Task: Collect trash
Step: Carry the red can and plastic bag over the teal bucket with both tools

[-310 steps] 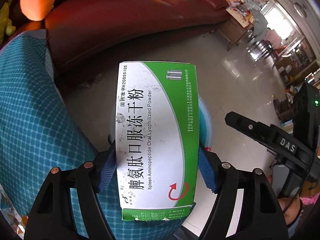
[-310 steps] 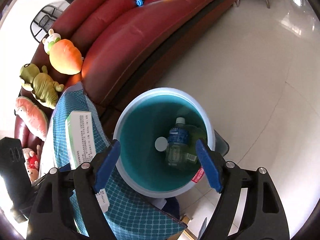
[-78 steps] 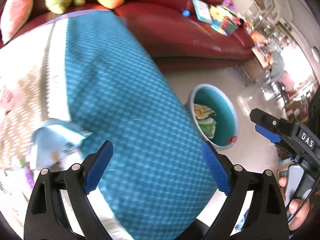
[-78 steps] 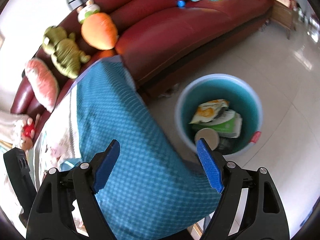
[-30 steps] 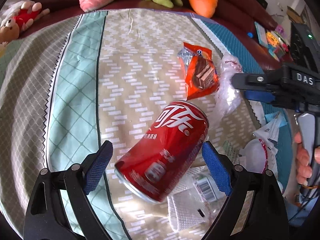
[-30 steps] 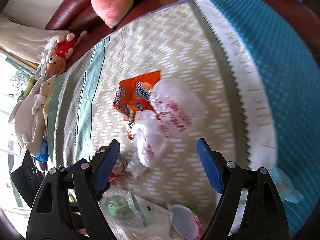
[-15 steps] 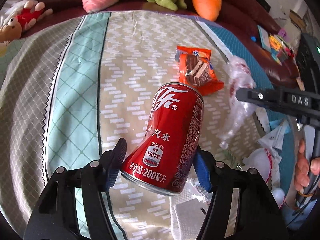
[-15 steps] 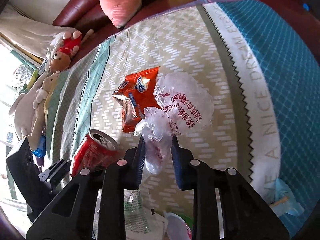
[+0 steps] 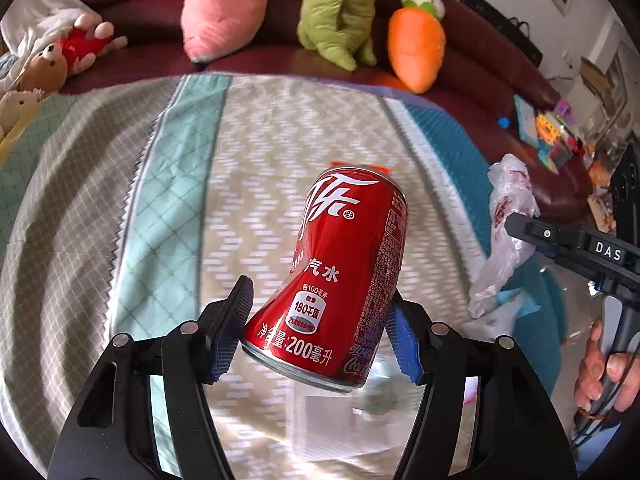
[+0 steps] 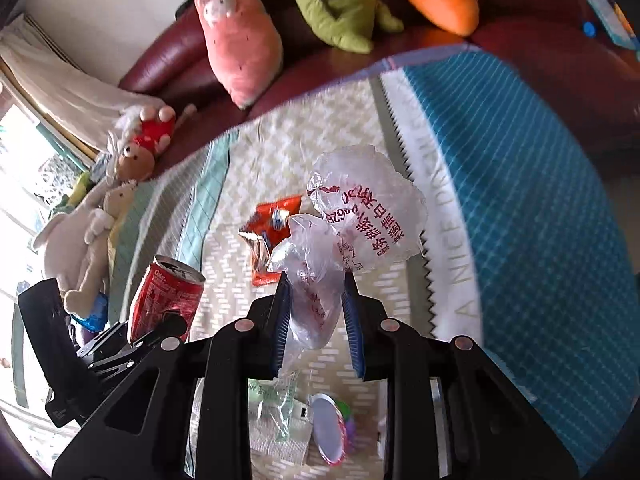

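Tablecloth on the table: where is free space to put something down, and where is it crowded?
Bare cloth: the beige zigzag band toward the sofa toys, and the green and grey stripes beside it. Crowded: around the orange wrapper, and the near edge with the round lid and clear wrappers.

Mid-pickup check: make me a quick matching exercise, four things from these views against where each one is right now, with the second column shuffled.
Things:
1. red soda can
2. clear plastic bag
3. orange snack wrapper
4. carrot plush

Places:
A. lying on the tablecloth
B. clamped in the right gripper
C. on the sofa
D. clamped in the left gripper

Pairs: 1-D, 2-B, 3-A, 4-C
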`<state>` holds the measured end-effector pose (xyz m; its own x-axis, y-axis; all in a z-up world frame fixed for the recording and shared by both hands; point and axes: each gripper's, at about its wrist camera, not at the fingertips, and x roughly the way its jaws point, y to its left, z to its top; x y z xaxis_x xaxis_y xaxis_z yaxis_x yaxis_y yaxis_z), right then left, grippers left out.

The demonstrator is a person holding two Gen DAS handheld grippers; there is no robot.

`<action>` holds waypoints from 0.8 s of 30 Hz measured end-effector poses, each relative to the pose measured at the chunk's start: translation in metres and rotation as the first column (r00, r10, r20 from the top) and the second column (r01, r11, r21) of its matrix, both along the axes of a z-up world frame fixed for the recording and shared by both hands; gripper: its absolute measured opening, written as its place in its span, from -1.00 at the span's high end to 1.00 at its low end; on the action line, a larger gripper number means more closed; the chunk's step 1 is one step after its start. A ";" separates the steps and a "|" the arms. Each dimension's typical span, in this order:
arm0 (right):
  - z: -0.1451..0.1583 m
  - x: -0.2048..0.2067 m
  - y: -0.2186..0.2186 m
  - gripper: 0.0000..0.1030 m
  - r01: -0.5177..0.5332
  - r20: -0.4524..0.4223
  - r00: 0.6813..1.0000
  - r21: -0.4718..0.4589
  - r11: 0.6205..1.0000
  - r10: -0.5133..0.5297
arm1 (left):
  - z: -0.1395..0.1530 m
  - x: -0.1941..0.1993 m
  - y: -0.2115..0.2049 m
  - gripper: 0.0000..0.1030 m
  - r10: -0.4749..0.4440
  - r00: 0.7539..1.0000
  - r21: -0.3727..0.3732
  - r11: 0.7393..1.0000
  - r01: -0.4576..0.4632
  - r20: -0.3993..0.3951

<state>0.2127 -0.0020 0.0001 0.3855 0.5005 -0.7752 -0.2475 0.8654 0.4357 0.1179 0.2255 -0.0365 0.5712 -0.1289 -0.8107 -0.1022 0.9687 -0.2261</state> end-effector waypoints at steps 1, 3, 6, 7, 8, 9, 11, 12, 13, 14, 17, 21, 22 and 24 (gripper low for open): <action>0.003 -0.002 -0.004 0.53 0.004 0.005 1.000 0.003 1.000 -0.004 | 0.004 -0.001 -0.008 -0.26 -0.012 1.000 0.003 1.000 0.012 0.007; 0.011 -0.007 -0.016 0.53 0.013 0.017 1.000 0.006 1.000 -0.013 | 0.009 -0.002 -0.026 -0.26 -0.039 0.999 0.004 0.999 0.039 0.015; 0.018 -0.014 -0.037 0.53 0.030 0.028 0.999 0.017 0.999 -0.031 | 0.014 -0.002 -0.054 -0.26 -0.074 0.997 0.005 0.997 0.074 0.019; 0.021 -0.017 -0.046 0.53 0.041 0.034 0.999 0.020 0.999 -0.042 | 0.015 -0.001 -0.064 -0.26 -0.087 0.996 0.005 0.996 0.087 0.020; 0.025 -0.020 -0.056 0.53 0.053 0.040 0.998 0.025 0.998 -0.054 | 0.016 -0.001 -0.074 -0.26 -0.100 0.995 0.005 0.995 0.100 0.021; 0.027 -0.022 -0.063 0.53 0.060 0.043 0.997 0.029 0.998 -0.061 | 0.017 -0.001 -0.084 -0.26 -0.114 0.993 0.005 0.994 0.113 0.022; 0.032 -0.028 -0.083 0.53 0.082 0.053 0.995 0.037 0.996 -0.084 | 0.019 0.001 -0.106 -0.26 -0.145 0.989 0.004 0.989 0.145 0.024; 0.034 -0.031 -0.093 0.53 0.093 0.058 0.994 0.038 0.995 -0.095 | 0.020 0.002 -0.116 -0.26 -0.159 0.987 0.004 0.987 0.159 0.024; 0.037 -0.034 -0.104 0.53 0.107 0.065 0.992 0.041 0.993 -0.110 | 0.021 0.003 -0.130 -0.26 -0.177 0.984 0.002 0.984 0.177 0.024; 0.039 -0.037 -0.114 0.53 0.119 0.069 0.990 0.043 0.992 -0.122 | 0.022 0.003 -0.137 -0.26 -0.187 0.982 0.001 0.982 0.187 0.025; 0.044 -0.045 -0.147 0.53 0.161 0.081 0.983 0.053 0.985 -0.165 | 0.023 0.007 -0.169 -0.26 -0.227 0.974 -0.004 0.974 0.227 0.021; 0.046 -0.054 -0.190 0.53 0.218 0.090 0.971 0.068 0.974 -0.224 | 0.024 0.011 -0.204 -0.26 -0.270 0.963 -0.021 0.963 0.270 0.016; 0.046 -0.057 -0.204 0.53 0.241 0.091 0.965 0.075 0.968 -0.247 | 0.024 0.013 -0.215 -0.26 -0.285 0.958 -0.024 0.958 0.286 0.016; 0.045 -0.060 -0.227 0.53 0.277 0.088 0.955 0.087 0.957 -0.285 | 0.025 0.014 -0.235 -0.26 -0.312 0.950 -0.023 0.950 0.313 0.018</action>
<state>0.1524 -0.2291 0.0446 0.5912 0.4148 -0.6916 -0.0438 0.8728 0.4861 0.1322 -0.0097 -0.0110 0.5101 -0.3233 -0.7971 0.2080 0.9455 -0.2503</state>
